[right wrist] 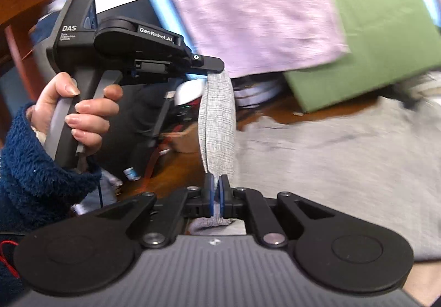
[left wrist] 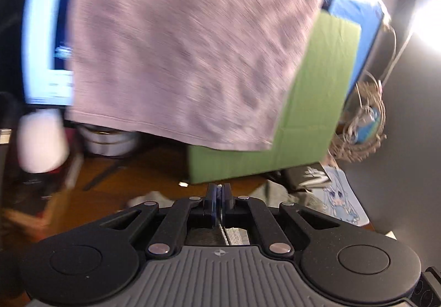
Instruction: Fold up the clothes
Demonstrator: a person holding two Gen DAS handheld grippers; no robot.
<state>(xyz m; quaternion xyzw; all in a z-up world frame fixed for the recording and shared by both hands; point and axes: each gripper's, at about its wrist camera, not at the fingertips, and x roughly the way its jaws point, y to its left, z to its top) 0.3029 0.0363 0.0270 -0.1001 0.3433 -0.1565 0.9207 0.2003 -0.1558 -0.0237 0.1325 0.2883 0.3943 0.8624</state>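
A grey heathered garment [right wrist: 330,163] lies spread on the wooden table at the right. One edge of it rises as a taut strip [right wrist: 217,125] between my two grippers. My right gripper [right wrist: 217,185] is shut on the strip's lower end. My left gripper [right wrist: 217,66], held by a hand in a blue fleece sleeve [right wrist: 33,177], is shut on the upper end. In the left wrist view my left gripper [left wrist: 219,192] has its jaws pressed together on a thin grey cloth edge [left wrist: 223,229]. A lilac cloth [left wrist: 187,45] hangs behind, blurred.
The lilac cloth [right wrist: 248,9] drapes over a green box [left wrist: 311,114] and a lit monitor [left wrist: 41,31]. A white rounded object [left wrist: 41,141] stands at the left. At the right are a woven basket of cables [left wrist: 361,125] and a picture card [left wrist: 339,199]. Brown tabletop [left wrist: 124,177] shows between them.
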